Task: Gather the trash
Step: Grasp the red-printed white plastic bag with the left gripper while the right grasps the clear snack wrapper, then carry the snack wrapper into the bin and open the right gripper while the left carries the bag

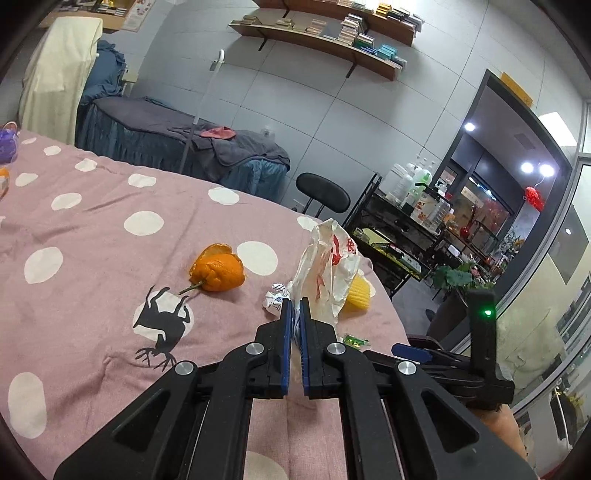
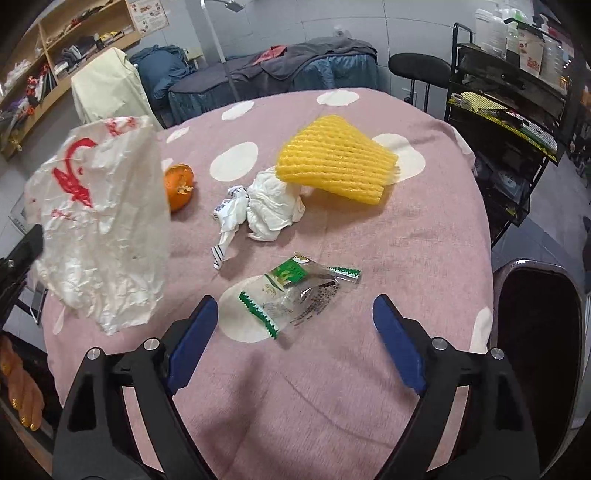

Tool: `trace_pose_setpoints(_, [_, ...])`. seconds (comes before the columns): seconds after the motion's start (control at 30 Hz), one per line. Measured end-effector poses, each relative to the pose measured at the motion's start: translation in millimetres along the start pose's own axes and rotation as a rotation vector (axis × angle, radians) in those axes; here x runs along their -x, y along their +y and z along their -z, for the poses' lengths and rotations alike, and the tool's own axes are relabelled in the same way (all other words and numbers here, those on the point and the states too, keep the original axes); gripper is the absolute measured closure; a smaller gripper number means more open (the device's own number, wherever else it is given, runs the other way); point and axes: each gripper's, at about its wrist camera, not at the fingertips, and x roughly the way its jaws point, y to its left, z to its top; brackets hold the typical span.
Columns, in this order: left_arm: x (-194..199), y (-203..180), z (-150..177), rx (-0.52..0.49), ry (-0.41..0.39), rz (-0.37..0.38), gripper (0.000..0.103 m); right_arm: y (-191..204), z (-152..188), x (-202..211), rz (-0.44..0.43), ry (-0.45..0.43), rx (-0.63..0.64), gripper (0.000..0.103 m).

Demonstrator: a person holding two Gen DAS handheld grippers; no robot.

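Orange peel (image 1: pixel 218 267), crumpled tissue (image 2: pixel 275 205), perhaps paper, beside foam net (image 2: pixel 336 160).

Massage or beauty parlour: draped treatment bed (image 1: pixel 177 147), trolley of lotion bottles (image 1: pixel 413 184), product shelves (image 1: pixel 332 33), glass shopfront (image 1: pixel 517 206).

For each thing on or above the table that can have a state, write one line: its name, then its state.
left gripper: shut on the plastic bag
plastic bag: crumpled, held up above the tablecloth
right gripper: open, empty
clear wrapper: torn open, lying flat
tissue: crumpled
yellow foam net: flattened, partly over the tissue
orange peel: peeled off, hollow, stem attached
tablecloth: wrinkled
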Motion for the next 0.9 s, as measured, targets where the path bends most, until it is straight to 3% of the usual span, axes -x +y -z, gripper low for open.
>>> trace_pose_setpoints(0.07, [5,0,2,-0.01,-0.014,-0.018,0.098,2,-9,-20,-0.003,0.083,0.007,0.018])
trace_pose_setpoints(0.23, [9,2,9,0.003,-0.016,-0.022,0.098,17,-20,-58,0.055,0.175,0.077,0.018])
trace_pose_setpoints(0.27, [10,2,11,0.006,-0.014,-0.023,0.098,19,-21,-63,0.069,0.181,0.091,0.028])
trace_pose_setpoints(0.3, [11,3,11,0.008,-0.013,-0.024,0.098,22,-22,-65,0.077,0.181,0.108,0.047])
trace_pose_setpoints(0.33, [12,3,13,0.009,-0.01,-0.025,0.098,22,-23,-67,0.052,0.188,0.109,0.057])
trace_pose_setpoints(0.37, [12,3,13,0.008,-0.006,-0.026,0.098,22,-23,-66,0.024,0.193,0.098,0.056])
trace_pose_setpoints(0.43, [13,3,15,0.01,0.001,-0.023,0.098,24,-20,-59,0.019,0.17,0.115,0.07])
trace_pose_setpoints(0.47, [14,2,16,0.011,0.002,-0.022,0.098,24,-17,-55,0.016,0.16,0.126,0.098])
trace_pose_setpoints(0.6, [15,-7,19,-0.005,0.002,-0.013,0.098,14,-2,-31,-0.042,0.109,0.093,0.098])
trace_pose_setpoints(0.9, [18,-32,20,-0.03,-0.007,0.042,0.098,-20,24,32,-0.084,-0.043,-0.022,0.098])
